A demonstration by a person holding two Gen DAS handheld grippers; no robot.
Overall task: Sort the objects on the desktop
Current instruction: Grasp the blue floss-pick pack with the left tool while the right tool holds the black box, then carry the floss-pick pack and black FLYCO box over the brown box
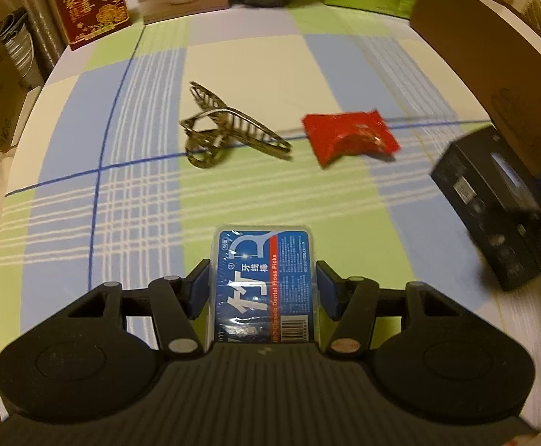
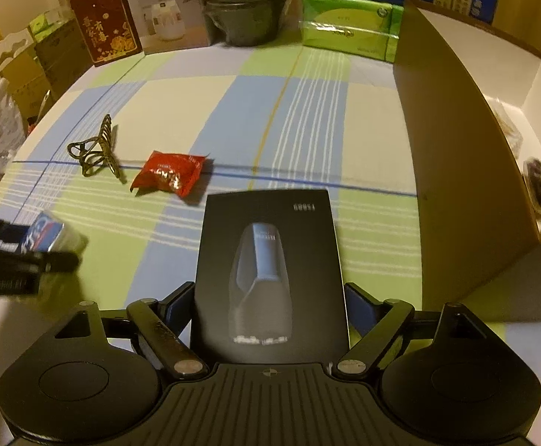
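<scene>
Left gripper (image 1: 263,286): fingers clenched on the floss box (image 1: 263,278), blue pads pressing both long sides, label up. In the right wrist view it sits low over the counter (image 2: 307,111) at the left edge. Grip looks square; no tilt visible.

Centre of counter, left to right: hair clip (image 1: 229,130) lying on its side, then the red packet (image 1: 350,137) just beside it, apart, not touching. Both lie near the blue line in the cloth. Neither is held.

Right gripper (image 2: 270,297): fingers grasping the black box (image 2: 268,271) by its near end; most of the box projects forward past the fingertips. From the left wrist view the box appears blurred, so it is probably in motion.

Far right: open carton (image 2: 475,148), tall brown wall facing the grippers, white inside. Some dark items already lie in it; too blurred to name.

Judgement: step in hand is carrying both held items to the carton. Right load goes first, being nearer.

To do well:
- lift the black box above the carton wall before moving across; its long overhang could catch the rim.
- keep the grip firm, since a hold at one end invites droop.
- release low inside, clear of the dark items.
- bring the floss box after, passing over the packet.
</scene>
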